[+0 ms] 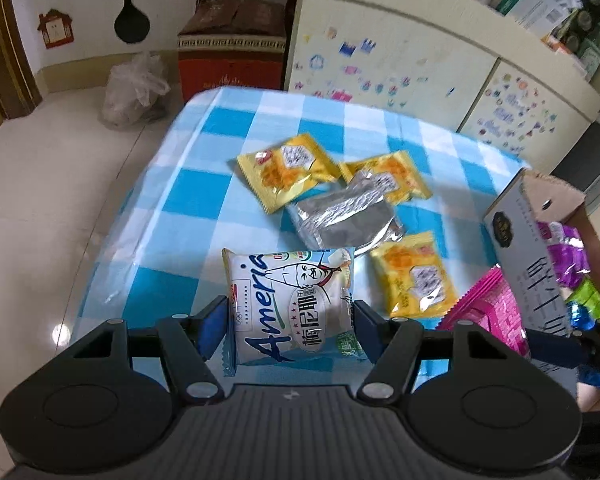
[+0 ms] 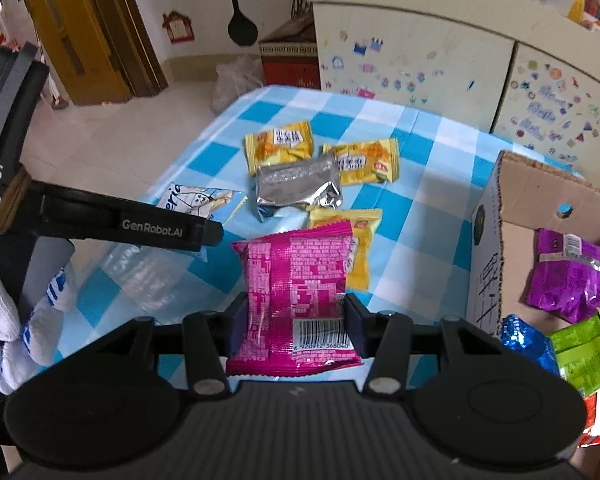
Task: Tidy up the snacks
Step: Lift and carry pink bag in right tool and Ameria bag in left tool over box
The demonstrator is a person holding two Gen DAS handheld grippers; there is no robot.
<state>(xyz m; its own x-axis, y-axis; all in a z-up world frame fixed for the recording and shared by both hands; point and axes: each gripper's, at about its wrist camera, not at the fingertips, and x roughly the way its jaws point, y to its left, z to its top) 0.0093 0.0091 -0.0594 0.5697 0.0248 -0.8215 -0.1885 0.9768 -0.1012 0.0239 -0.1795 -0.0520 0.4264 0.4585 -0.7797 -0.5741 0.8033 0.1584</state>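
My left gripper [image 1: 286, 318] is shut on a white snack packet [image 1: 290, 304] with blue lettering, held just above the blue checked tablecloth [image 1: 204, 200]. A pink snack packet [image 2: 296, 300] sits clamped between the pads of my right gripper [image 2: 292, 324], barcode end toward the camera. On the cloth lie three yellow packets [image 1: 288, 170] [image 1: 388, 178] [image 1: 414, 276] and a silver foil packet [image 1: 344, 216]. The right wrist view shows the left gripper's finger [image 2: 140, 228] and the white packet [image 2: 200, 200] at the left, and the silver packet [image 2: 298, 184] ahead.
An open cardboard box [image 2: 500, 240] stands at the right of the table, holding purple [image 2: 568, 276], green [image 2: 580, 350], blue and red packets. A cream cabinet [image 1: 400, 68] with stickers stands behind the table. A person's gloved hand [image 2: 4, 316] is at the left. Tiled floor lies left of the table.
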